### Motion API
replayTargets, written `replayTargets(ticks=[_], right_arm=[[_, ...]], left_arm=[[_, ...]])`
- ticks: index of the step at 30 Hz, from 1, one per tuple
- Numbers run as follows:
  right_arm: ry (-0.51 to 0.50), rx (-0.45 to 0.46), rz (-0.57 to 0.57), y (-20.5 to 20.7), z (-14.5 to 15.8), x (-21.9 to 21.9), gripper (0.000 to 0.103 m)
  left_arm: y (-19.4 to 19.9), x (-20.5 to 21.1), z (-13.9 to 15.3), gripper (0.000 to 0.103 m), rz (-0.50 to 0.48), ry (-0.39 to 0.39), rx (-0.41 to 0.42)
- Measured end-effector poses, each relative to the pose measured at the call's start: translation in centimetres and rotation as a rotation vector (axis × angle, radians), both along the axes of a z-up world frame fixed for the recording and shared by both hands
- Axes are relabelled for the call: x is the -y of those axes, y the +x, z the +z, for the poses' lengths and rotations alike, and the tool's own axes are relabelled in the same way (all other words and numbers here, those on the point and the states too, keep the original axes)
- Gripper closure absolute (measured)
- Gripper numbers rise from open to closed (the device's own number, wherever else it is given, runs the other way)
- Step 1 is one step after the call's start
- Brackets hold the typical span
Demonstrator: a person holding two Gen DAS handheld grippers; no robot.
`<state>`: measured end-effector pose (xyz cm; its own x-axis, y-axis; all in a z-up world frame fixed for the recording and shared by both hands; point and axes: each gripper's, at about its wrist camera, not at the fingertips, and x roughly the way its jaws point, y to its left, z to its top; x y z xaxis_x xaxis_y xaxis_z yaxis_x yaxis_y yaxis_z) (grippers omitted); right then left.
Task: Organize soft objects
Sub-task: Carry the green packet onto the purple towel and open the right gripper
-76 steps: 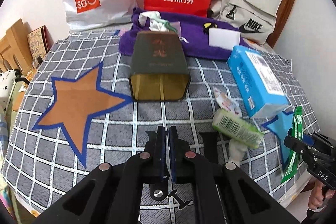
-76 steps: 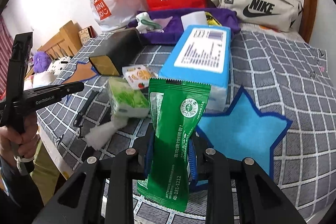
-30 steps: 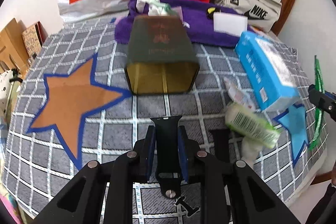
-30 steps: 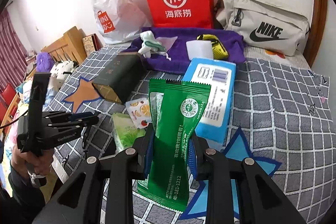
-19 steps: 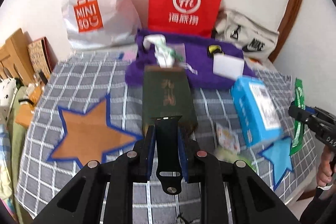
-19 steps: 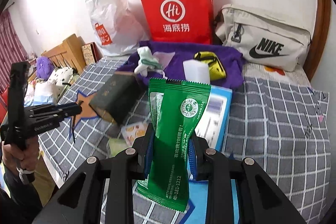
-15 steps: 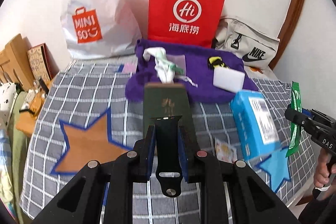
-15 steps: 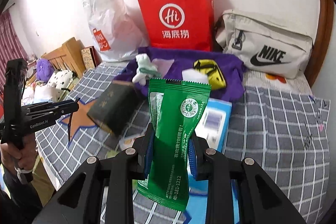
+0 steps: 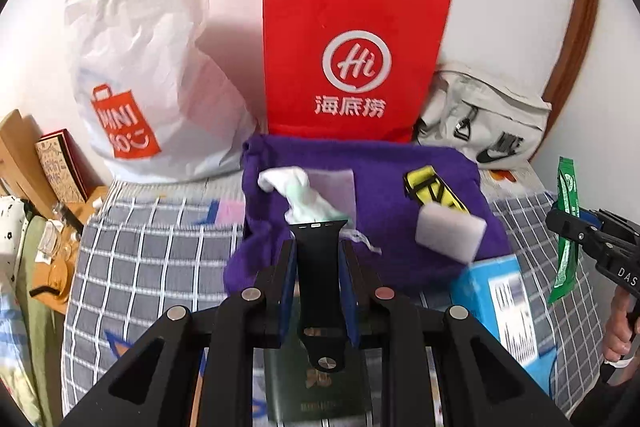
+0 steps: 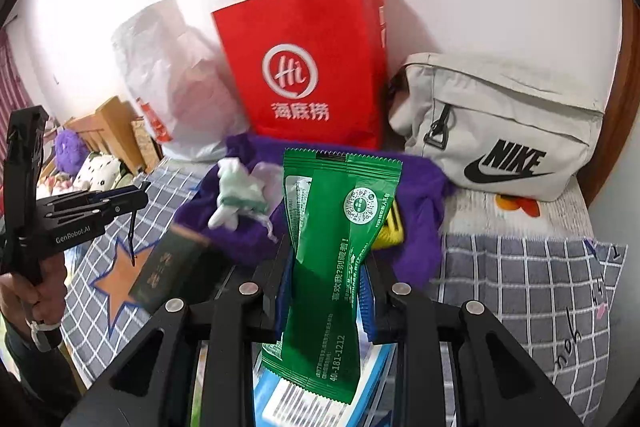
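Note:
My left gripper [image 9: 317, 251] is shut on a black watch strap [image 9: 319, 279] and holds it above the bed, in front of the purple cloth [image 9: 384, 167]. On that cloth lie a white-green rag [image 9: 304, 195], a yellow-black strap [image 9: 434, 189] and a white sponge [image 9: 450, 233]. My right gripper [image 10: 326, 259] is shut on a green sachet [image 10: 336, 247], held upright in the air over the blue tissue box [image 10: 280, 403]. The right gripper also shows in the left wrist view [image 9: 576, 227], and the left gripper in the right wrist view [image 10: 132, 203].
A red paper bag [image 9: 352, 55], a white Miniso bag [image 9: 136, 67] and a grey Nike bag [image 10: 504, 127] stand against the wall behind the cloth. A dark green box [image 9: 320, 387] lies under my left gripper. The blue tissue box [image 9: 504, 299] lies at its right.
Both grippers have risen and moved forward toward the purple cloth and the bags. The left gripper, shut and empty 2.5 s ago, has held the watch strap since 1 s ago.

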<state>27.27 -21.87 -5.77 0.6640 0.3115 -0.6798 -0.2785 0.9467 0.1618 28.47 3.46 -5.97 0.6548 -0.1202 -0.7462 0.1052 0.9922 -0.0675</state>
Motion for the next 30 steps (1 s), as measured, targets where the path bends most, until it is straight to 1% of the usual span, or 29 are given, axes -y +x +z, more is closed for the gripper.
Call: replayTargets(ticks=[3,5,8,11,15,18,20,22,25,28,30], right_arm=[[-0.015,0.006,-0.005,2.0,0.2,0.1,0.075],[-0.033,0.018,-0.003,3.2,0.2,0.2,0.075],[-0.047,-0.006,-0.016,5.7,-0.1,0.6,0.075],[-0.032,-0.023,-0.021,7.3,-0.5,0.9,0.075],[-0.031,-0.067,-0.036,9.2,-1.9,1.0,0.075],[-0.015,-0.082,-0.048,10.2,-3.0,1.4,0.075],[-0.037,-0.110,-0.044,10.9,-4.0,1.4,0.075],[-0.038,-0.119,-0.045,11.4,-4.5,1.5,0.075],[-0.025,-0.162,-0.042,12.1,-5.6,1.9,0.075],[-0.025,-0.199,-0.040,12.9,-6.9,1.9,0.074],[-0.022,-0.206,-0.038,13.4,-7.4,1.8,0.074]], left_arm=[[1.7,-0.1,0.0,0.083,0.004,-0.011,-0.007],[2.7,-0.1,0.0,0.083,0.009,-0.005,-0.010],[4.4,-0.2,-0.1,0.083,0.016,-0.009,-0.018],[5.9,-0.6,-0.5,0.083,0.043,-0.003,-0.023],[7.5,-1.5,-1.8,0.083,0.077,-0.024,-0.053],[8.5,-2.1,-2.9,0.083,0.094,-0.033,-0.075],[9.0,-2.3,-3.6,0.083,0.099,-0.031,-0.083],[9.5,-2.4,-4.4,0.083,0.104,-0.033,-0.095],[10.1,-2.3,-5.6,0.083,0.097,-0.020,-0.110],[10.7,-2.3,-6.6,0.083,0.082,-0.050,-0.131],[11.1,-2.1,-7.1,0.083,0.075,-0.048,-0.145]])
